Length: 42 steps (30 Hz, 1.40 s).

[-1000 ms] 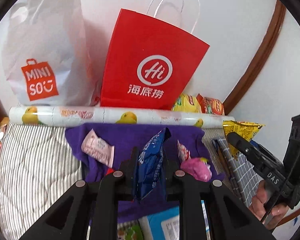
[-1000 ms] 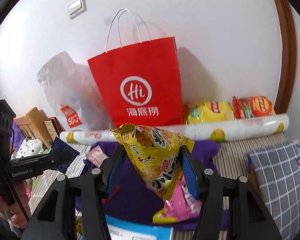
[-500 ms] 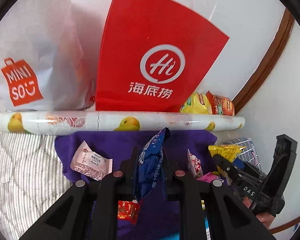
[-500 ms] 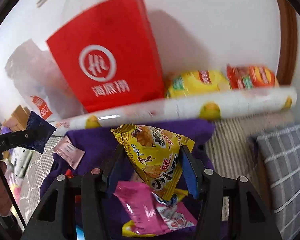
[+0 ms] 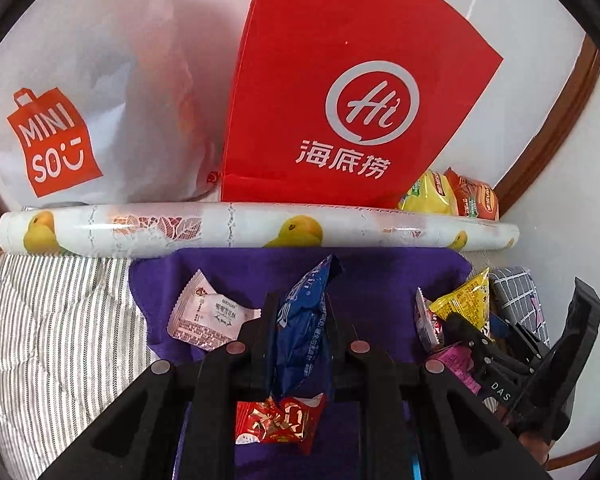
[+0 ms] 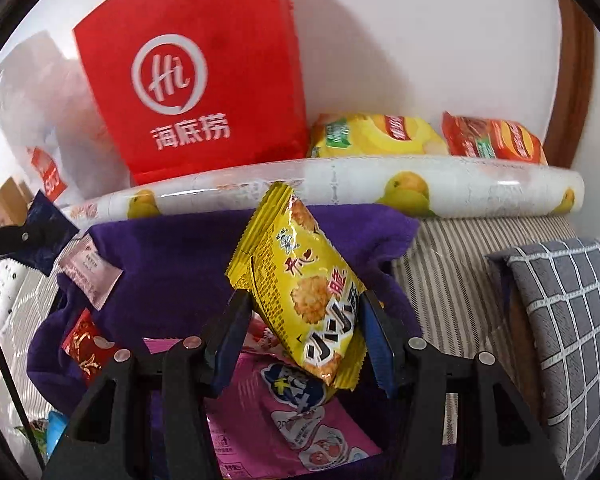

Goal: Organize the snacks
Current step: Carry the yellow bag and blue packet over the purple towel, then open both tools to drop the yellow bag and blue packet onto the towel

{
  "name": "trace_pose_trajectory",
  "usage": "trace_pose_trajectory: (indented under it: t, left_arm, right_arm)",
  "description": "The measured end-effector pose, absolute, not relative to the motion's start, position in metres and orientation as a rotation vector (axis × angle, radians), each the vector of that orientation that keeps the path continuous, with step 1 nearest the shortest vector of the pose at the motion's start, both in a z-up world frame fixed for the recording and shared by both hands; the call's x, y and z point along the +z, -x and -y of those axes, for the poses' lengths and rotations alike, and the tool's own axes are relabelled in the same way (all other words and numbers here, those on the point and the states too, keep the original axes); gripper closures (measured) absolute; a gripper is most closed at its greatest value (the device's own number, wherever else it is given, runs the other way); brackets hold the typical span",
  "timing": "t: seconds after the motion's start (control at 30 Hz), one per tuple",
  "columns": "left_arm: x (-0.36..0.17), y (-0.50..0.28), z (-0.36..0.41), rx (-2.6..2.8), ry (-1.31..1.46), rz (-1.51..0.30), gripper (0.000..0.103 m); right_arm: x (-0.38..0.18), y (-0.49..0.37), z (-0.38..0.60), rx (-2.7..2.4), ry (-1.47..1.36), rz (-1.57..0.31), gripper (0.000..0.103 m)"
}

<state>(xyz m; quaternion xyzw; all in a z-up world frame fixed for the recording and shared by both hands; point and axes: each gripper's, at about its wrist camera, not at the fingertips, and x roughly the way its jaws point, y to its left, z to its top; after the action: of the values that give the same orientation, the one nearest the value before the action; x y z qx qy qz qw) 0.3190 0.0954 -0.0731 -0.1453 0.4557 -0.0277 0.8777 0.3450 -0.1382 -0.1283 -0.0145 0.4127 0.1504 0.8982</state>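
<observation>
Packets in hand, two: a blue packet (image 5: 302,332) pinched tight between the narrow fingers of the left gripper (image 5: 300,340), standing on end with its long axis running up and away from the fingers; a yellow biscuit packet (image 6: 300,284) clamped across its lower half by the right gripper (image 6: 304,328), fingers at middling width, long axis likewise upright and leaning left. Below both lies the purple cloth (image 5: 380,280) on the striped bed (image 5: 60,320), the likely setting-down place, directly under and ahead of each pair of fingers; the left gripper hangs over its middle, the right over its right-hand part. Loose on the cloth, counted: one pale pink sachet (image 5: 208,318), one red foil packet (image 5: 280,420), one large pink packet (image 6: 300,412). Behind the cloth: one rolled sheet printed with yellow fruit (image 5: 260,232); beyond it, one red paper bag (image 5: 340,100), one white plastic bag (image 5: 80,100), two crisp bags, yellow (image 6: 376,136) and orange (image 6: 496,140).
</observation>
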Motion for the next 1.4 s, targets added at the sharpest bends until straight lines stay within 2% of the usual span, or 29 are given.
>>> trace_pose_trajectory:
  t: [0.17, 0.3, 0.53, 1.03, 1.4]
  left_arm:
    - [-0.076, -0.319, -0.094, -0.055, 0.3, -0.967, 0.086]
    - [-0.08, -0.32, -0.091, -0.055, 0.297, -0.981, 0.086]
    - [-0.099, -0.327, -0.086, -0.041, 0.294, -1.045, 0.086]
    - [-0.133, -0.336, -0.075, -0.069, 0.349, -1.17, 0.086]
    - [-0.132, -0.337, -0.075, -0.078, 0.353, -1.199, 0.086]
  right_arm:
    - [-0.126, -0.343, 0.136, 0.342, 0.013, -0.843, 0.047]
    - [-0.122, -0.341, 0.138, 0.368, -0.007, -0.832, 0.035]
    - [-0.105, -0.331, 0.136, 0.388, -0.009, -0.77, 0.03]
    - [-0.1, -0.33, 0.142, 0.414, -0.048, -0.767, 0.029]
    - [-0.098, -0.331, 0.145, 0.417, -0.082, -0.765, 0.029]
